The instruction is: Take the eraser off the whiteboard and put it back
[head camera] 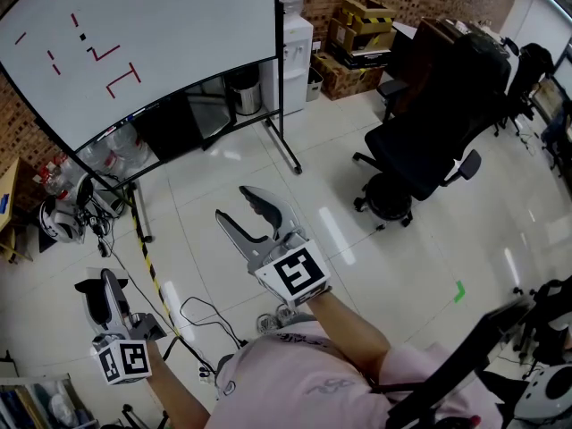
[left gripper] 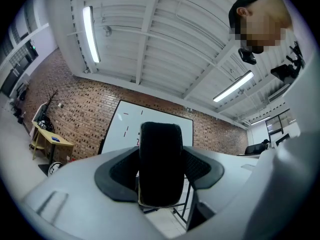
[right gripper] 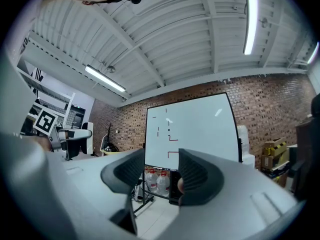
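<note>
The left gripper (head camera: 103,291), at the lower left, is closed on the black eraser (left gripper: 160,164). The right gripper (head camera: 231,201) stands wide and empty. The next move is probably to carry the eraser to the whiteboard (head camera: 161,34) at the upper left.

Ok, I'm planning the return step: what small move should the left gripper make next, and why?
Probably carry the eraser forward toward the whiteboard: the left gripper has its jaws shut on it, well short of the board.

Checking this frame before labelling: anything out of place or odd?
Only the eraser: it is off the whiteboard, clamped in the left gripper well away from the board. The right gripper is open and empty. Nothing looks spilled or damaged.
</note>
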Demonstrator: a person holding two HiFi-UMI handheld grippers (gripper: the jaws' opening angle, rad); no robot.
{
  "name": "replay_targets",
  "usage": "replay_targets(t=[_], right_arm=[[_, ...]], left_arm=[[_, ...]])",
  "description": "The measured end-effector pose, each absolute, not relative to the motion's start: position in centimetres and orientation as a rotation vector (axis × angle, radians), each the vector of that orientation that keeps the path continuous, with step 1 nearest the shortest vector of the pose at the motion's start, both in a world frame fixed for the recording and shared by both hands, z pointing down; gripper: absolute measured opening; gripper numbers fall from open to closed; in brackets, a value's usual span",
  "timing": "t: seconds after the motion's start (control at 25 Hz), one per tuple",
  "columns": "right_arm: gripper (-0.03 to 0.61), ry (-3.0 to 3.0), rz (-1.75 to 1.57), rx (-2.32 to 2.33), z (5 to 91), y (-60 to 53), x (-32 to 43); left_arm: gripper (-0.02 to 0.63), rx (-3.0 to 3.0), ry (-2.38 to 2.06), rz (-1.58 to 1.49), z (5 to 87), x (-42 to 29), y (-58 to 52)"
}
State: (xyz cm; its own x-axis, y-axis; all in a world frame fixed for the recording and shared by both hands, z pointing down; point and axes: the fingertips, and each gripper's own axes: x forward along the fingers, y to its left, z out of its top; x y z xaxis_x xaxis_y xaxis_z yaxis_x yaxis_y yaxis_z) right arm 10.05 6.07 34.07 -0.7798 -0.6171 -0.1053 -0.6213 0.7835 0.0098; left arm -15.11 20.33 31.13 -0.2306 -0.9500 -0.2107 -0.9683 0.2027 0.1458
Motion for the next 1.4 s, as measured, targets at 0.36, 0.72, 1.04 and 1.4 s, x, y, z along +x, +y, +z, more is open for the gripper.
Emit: replay_targets(t=[0.36, 0.72, 1.04, 1.4], right_arm=[[0.209, 2.868, 0.060, -0.991, 34.1, 4.2, 11.7], [0.207, 2.863, 0.025, -0.971, 34.0, 1.5, 11.3], [0.207, 2.864, 0.011, -0.955, 35.1, -1.8, 6.1], [0.207, 2.856, 0.077, -0.960, 34.2, -7.7, -0.7]], left_arm=[[0.264, -1.899, 2.407, 0.360, 31.5, -13.2, 18.4], [0.264, -1.917, 2.423, 0.338, 32.3, -12.4, 15.4], [0.264, -1.973, 2.399, 0.319, 33.3, -15.7, 11.3], [0.264, -2.039, 2.309, 0.311, 32.2, -20.7, 4.3]])
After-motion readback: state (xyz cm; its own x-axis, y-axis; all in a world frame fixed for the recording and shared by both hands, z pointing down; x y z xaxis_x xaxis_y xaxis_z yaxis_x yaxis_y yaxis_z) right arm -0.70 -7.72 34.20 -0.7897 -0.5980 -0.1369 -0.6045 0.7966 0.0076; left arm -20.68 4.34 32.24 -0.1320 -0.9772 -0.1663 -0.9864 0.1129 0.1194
